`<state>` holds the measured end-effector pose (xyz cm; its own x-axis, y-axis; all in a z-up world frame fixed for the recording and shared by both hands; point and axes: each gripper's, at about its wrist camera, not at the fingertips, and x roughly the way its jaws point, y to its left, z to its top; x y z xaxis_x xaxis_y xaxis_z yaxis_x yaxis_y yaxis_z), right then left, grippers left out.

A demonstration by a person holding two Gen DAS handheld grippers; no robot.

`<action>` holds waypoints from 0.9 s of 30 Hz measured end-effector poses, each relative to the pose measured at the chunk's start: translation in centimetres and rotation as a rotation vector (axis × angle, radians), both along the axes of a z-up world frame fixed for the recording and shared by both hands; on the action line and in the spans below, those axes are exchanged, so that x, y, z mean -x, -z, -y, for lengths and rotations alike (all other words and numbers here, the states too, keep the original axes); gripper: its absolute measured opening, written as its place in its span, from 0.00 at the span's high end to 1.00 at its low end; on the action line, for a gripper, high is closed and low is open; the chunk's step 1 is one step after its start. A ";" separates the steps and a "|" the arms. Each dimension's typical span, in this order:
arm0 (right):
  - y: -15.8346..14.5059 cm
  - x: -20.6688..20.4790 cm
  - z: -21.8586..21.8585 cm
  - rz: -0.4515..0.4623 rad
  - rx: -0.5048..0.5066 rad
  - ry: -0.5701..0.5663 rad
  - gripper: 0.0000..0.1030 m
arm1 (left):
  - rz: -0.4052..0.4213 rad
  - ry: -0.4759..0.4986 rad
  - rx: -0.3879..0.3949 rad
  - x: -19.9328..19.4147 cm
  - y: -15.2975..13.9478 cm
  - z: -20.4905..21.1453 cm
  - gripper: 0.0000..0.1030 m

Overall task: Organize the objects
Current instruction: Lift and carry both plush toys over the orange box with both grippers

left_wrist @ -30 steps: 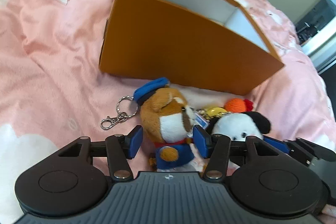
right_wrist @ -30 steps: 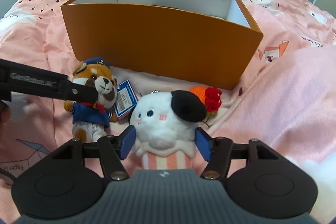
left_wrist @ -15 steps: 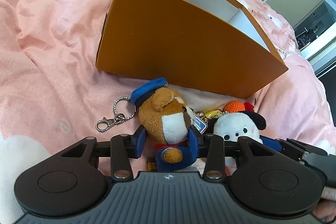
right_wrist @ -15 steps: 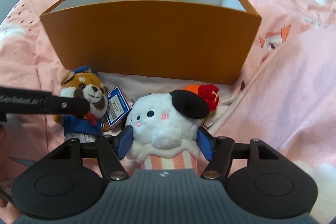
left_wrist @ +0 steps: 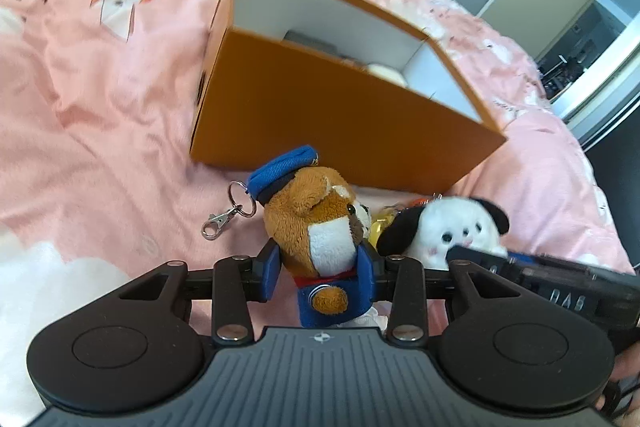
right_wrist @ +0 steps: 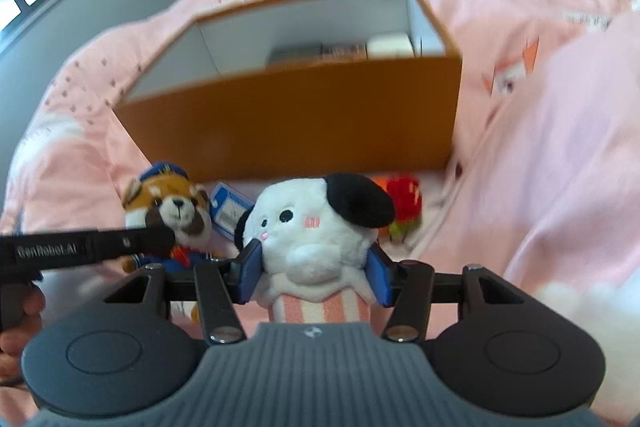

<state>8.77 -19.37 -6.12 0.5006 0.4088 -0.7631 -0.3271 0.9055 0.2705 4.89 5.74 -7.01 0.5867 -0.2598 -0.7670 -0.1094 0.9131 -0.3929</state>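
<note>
The left gripper [left_wrist: 320, 273] has its blue pads pressed into the body of a brown bear [left_wrist: 320, 227] in a blue cap and sailor jacket; its jaws have just been closing, and the bear now sits squeezed between them, about half shut. The right gripper [right_wrist: 314, 277] does the same with a white dog [right_wrist: 316, 227] that has a black ear and a striped pink base; its jaws have just been closing too, and the plush bulges slightly over the pads, so the hold looks firm. Each toy is gripped low on the body, head up and free, probably so it can be carried upright and dropped cleanly over a wall; both hang in front of the orange box [left_wrist: 332, 131], which stands open on the pink blanket [left_wrist: 100, 115], so the box is likely where they are meant to go.

By count: two grippers, two plush toys held, one box; a key ring with a clasp [left_wrist: 228, 213] dangles from the bear's cap, and one blue tag [right_wrist: 230, 207] lies beside it; one small orange and red toy [right_wrist: 400, 199] lies on the blanket by the box wall, not yet picked up. Inside the box a few flat items [right_wrist: 340, 51] already rest against the far wall; their number is too blurred to tell.
</note>
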 end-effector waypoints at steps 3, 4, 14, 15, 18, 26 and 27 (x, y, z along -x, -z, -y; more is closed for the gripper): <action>-2.1 0.0 0.3 0.049 -0.028 0.002 0.46 | 0.043 0.020 -0.005 0.3 -1.4 0.2 0.58; -2.7 -0.1 0.4 0.058 -0.046 0.003 0.46 | 0.056 0.023 -0.004 0.3 -1.9 0.2 0.58; -9.1 -2.9 0.5 0.099 -0.242 -0.033 0.45 | 0.192 0.054 0.068 -1.0 -8.3 -0.9 0.58; -10.0 -3.3 0.3 0.118 -0.252 -0.039 0.45 | 0.205 0.056 0.061 -1.4 -9.0 -1.2 0.58; -12.2 -4.7 -0.6 0.165 -0.289 -0.051 0.45 | 0.243 0.058 0.039 -3.1 -11.5 -2.0 0.58; -13.2 -10.7 -2.0 0.106 -0.450 0.003 0.45 | 0.229 0.053 0.003 -9.4 -14.0 -4.5 0.58; -12.7 -11.5 -2.3 0.096 -0.446 0.012 0.45 | 0.205 0.056 -0.013 -10.4 -13.5 -4.4 0.58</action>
<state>20.28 -17.06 6.62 0.5671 0.6804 -0.4641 -0.3595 0.7115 0.6038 15.26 10.13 6.52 0.7156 -0.2875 -0.6366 0.0232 0.9206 -0.3897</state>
